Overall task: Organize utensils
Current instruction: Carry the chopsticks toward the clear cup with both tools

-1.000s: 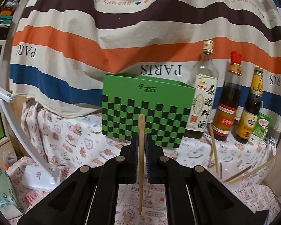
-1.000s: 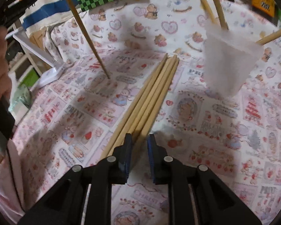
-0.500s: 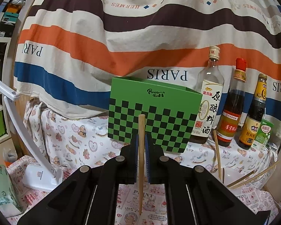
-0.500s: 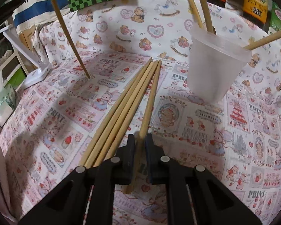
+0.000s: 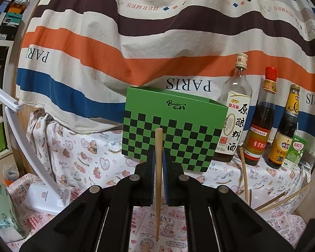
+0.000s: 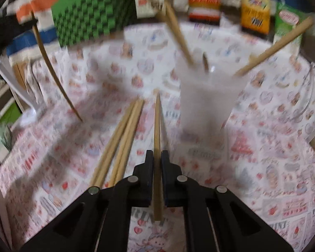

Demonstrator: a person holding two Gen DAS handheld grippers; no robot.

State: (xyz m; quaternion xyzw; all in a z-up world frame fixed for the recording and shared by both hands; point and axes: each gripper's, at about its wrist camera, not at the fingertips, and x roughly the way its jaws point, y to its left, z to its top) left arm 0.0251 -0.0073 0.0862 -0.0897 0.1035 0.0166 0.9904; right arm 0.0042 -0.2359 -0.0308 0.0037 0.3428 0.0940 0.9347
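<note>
**Chopsticks: one in each gripper, cup waiting**

Chopsticks of pale wood or bamboo are the things in hand, and they look light, thin and stiff, with a smooth taper that could let them swivel or slide in a pinch. Far left in the right wrist view, one chopstick hangs tilted, tip down over the table; the left wrist view shows the left gripper clenched on this same stick, held upright across the pads, roughly a third of the way down from its thick end. A grip nearer the middle would likely resist pivoting better.

Right of it, three loose chopsticks lie bundled on the printed tablecloth, touching one another. Next, the right gripper is clamped on a single chopstick that runs forward along the fingers, lifted clear of the bundle. Just right stands a translucent plastic cup with several chopsticks leaning out of it; it looks light and easy to tip.

Cloth covers the table, soft and patterned. At the back stand a green checked box, three sauce bottles and a small green carton, before a striped drape. A white lamp base sits left.
</note>
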